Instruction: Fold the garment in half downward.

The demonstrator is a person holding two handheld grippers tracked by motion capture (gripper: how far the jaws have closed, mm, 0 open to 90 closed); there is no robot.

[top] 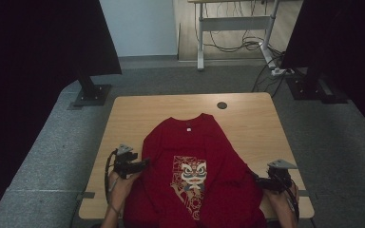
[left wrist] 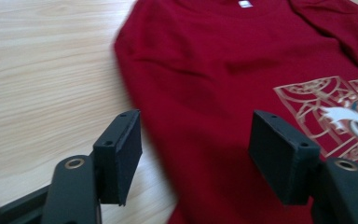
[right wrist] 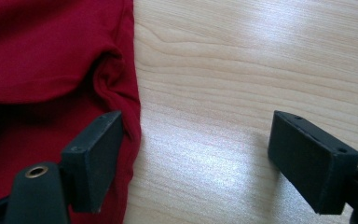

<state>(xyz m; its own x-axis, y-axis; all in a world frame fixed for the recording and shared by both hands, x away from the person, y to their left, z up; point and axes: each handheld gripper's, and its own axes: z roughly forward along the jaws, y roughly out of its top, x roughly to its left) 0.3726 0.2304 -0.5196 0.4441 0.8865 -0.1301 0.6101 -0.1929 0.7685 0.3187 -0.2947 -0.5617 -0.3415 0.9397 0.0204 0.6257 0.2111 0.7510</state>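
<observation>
Pale wooden desk (top: pixel 247 118) carries a red T-shirt (top: pixel 195 156) laid flat, print up, collar far and hem hanging over the near edge. Left gripper (top: pixel 145 163) straddles the shirt's left side, jaws apart, gripping nothing; right gripper (top: pixel 258 182) waits wide at the right edge, likely so both can fold the sides inward

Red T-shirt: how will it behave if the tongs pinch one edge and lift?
Probably floppy: the red T-shirt lies flat with soft creases at its edge, so it would likely drape and fold. Likely light, and apt to drag across the smooth table rather than slide stiffly.
</observation>
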